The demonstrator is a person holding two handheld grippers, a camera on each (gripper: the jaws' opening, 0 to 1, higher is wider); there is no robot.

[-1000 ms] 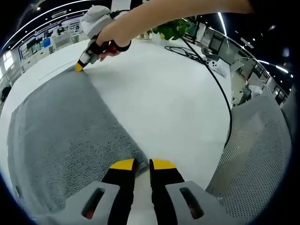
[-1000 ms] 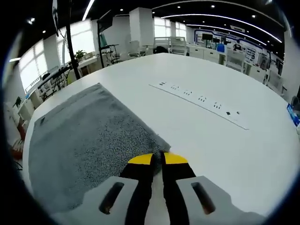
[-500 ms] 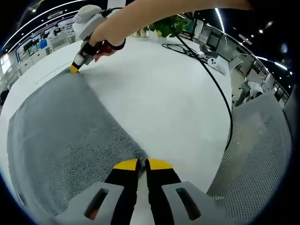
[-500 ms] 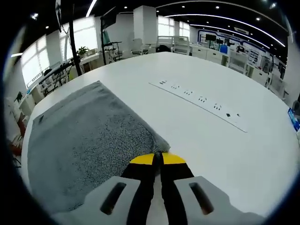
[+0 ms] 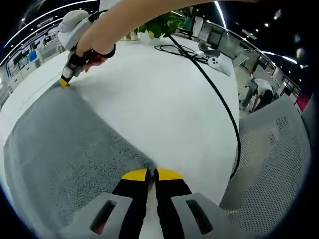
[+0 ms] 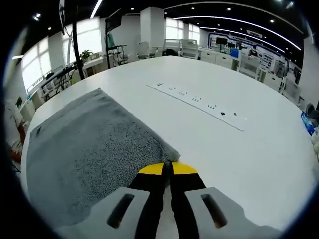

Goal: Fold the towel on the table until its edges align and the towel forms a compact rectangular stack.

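Towel [image 6: 84, 149] flat on white table [image 6: 239, 149], open-plan office; both grippers' fingers pinching corners.

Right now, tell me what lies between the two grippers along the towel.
In the left gripper view, the grey towel's edge runs from the left gripper to the right gripper, bare white table beside it.

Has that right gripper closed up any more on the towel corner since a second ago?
Yes. The right gripper has pinched shut on the grey towel corner; its yellow tips, apart before, now meet, the corner staying on the white table.

Both views low, close behind own tongs, sharing grey towel [image 5: 65, 144], white table [image 6: 239, 149]
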